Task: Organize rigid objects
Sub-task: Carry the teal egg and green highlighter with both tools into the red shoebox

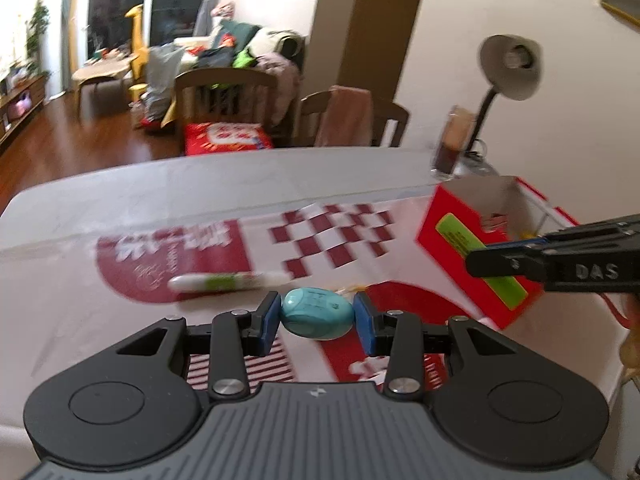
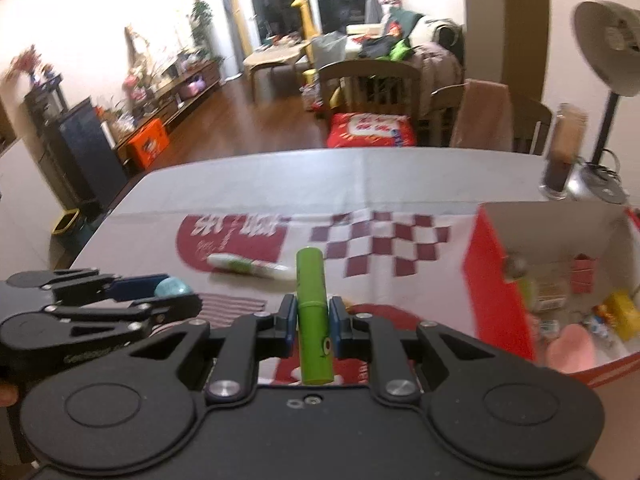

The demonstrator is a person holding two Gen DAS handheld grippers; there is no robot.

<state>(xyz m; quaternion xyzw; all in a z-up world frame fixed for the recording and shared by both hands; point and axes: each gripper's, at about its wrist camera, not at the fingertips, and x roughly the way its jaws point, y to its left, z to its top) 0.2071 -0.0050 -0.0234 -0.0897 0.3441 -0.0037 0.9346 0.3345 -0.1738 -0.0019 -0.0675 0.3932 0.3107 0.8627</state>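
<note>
Jaws of the left gripper (image 1: 316,317) clamp a teal egg-shaped object (image 1: 317,314) above the counter (image 1: 200,188); jaws of the right gripper (image 2: 313,317) pinch a green tube (image 2: 313,320). Beyond both, a white-and-green tube (image 1: 228,281) lies on the red-patterned cloth (image 1: 336,240). To the right stands an open red box (image 2: 492,284) holding small items.
</note>
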